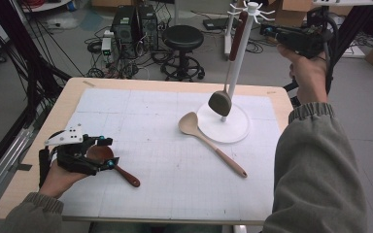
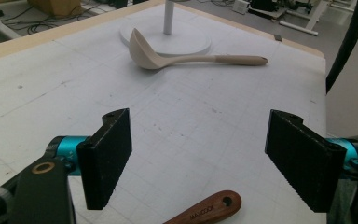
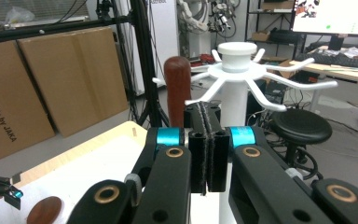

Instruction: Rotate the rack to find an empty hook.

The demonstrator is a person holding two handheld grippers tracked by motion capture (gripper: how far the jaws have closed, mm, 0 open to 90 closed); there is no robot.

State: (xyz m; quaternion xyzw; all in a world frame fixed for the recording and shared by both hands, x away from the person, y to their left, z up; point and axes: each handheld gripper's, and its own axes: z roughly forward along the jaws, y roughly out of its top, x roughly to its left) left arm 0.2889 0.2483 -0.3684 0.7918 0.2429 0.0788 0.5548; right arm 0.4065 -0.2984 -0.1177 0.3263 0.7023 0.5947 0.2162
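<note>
A white utensil stand (image 1: 237, 58) rises from its round base (image 1: 240, 130) at the mat's far right. A spoon with a dark brown handle (image 3: 177, 88) and a grey bowl (image 1: 220, 103) hangs from one of its hooks. My right gripper (image 1: 267, 30) is held high beside the stand's top (image 3: 237, 56), shut with nothing between its jaws (image 3: 206, 112). A beige ladle (image 1: 209, 141) lies next to the base. At the near left, my left gripper (image 1: 110, 153) stands open just over a brown wooden spoon (image 1: 121, 171), whose handle end (image 2: 205, 210) shows below the open jaws (image 2: 199, 133).
A white gridded mat (image 1: 175, 184) covers most of the wooden table (image 1: 29, 174). Behind the table stand a black stool (image 1: 182, 43), computer cases (image 1: 133, 24) and floor cables. Cardboard boxes (image 3: 51, 84) lean beyond the table's edge.
</note>
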